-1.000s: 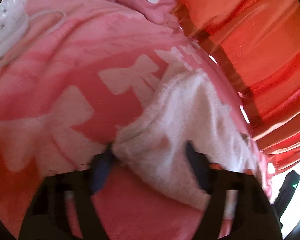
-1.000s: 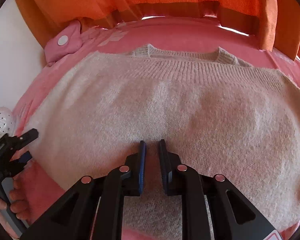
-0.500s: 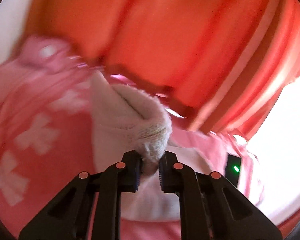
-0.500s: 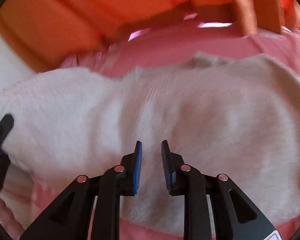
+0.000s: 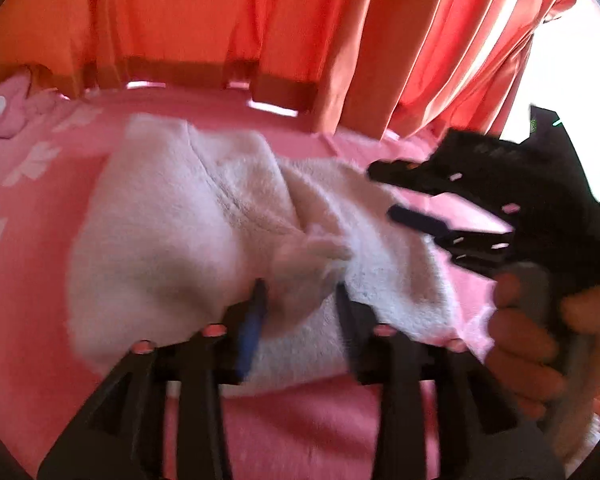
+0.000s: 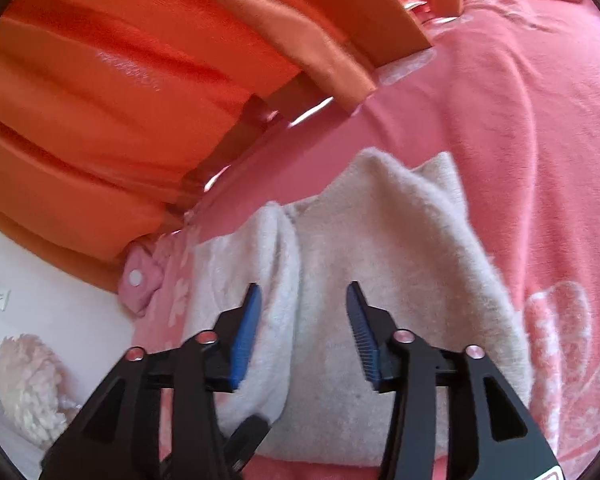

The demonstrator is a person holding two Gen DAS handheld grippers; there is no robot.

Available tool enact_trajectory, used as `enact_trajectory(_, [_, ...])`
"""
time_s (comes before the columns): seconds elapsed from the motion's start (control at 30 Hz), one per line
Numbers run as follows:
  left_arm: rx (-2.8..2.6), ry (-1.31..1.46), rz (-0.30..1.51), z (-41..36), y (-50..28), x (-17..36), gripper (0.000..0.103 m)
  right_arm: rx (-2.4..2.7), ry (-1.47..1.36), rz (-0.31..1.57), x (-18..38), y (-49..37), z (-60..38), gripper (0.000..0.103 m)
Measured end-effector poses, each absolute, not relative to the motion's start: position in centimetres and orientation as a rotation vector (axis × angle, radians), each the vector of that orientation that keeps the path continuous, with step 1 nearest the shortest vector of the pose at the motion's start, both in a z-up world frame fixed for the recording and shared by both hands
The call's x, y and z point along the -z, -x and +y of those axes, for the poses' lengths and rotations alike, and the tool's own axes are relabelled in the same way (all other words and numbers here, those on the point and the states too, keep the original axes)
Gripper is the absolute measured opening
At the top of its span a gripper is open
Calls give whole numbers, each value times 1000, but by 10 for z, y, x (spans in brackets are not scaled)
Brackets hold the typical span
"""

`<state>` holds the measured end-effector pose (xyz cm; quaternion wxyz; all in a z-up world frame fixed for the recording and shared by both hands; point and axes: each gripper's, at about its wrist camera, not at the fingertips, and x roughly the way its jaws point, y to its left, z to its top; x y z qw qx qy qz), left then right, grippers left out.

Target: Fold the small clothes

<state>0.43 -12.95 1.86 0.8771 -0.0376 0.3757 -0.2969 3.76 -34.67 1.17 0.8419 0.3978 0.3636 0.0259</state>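
Note:
A small fuzzy white sweater (image 5: 172,232) lies on a pink blanket (image 5: 32,240), with its left part folded over the middle. My left gripper (image 5: 300,292) is open just above the folded edge, with a flap of knit lying between its jaws, not pinched. My right gripper (image 6: 304,300) is open over the sweater (image 6: 380,280). It also shows in the left wrist view (image 5: 420,196), at the sweater's right side, held by a hand.
Orange curtains (image 5: 260,20) hang along the far edge of the blanket. A pink pillow with a white button (image 6: 138,280) lies at the far left. A fluffy cream object (image 6: 24,384) sits left of the blanket. The blanket (image 6: 540,160) stretches on to the right.
My left gripper carried the sweater's left edge over the middle and opened, letting it go. My right gripper opened and turned toward the left.

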Motion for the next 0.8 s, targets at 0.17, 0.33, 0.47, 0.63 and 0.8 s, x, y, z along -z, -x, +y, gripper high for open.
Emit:
enact_trajectory(0.17, [507,3,733,-95,10,-26,70,-193,-858,826,-6,-49,-325,64])
enact_trajectory(0.33, [405,-55,805,-76,2,1,72,-209,-775,860,-9,-58,-299,69])
enact_trajectory(0.47, [342,-39,857,-68,-7,20,72,-96,-741,884,-4,-57,-298,69])
enact_trajectory(0.63, [313,-14,883,-52,-9,25,70,-43,-738,881,-1,-50,-304,70])
enact_trajectory(0.8, [309,39,924,-43,-18,32,61,-25,-763,918,8,-50,-307,70])
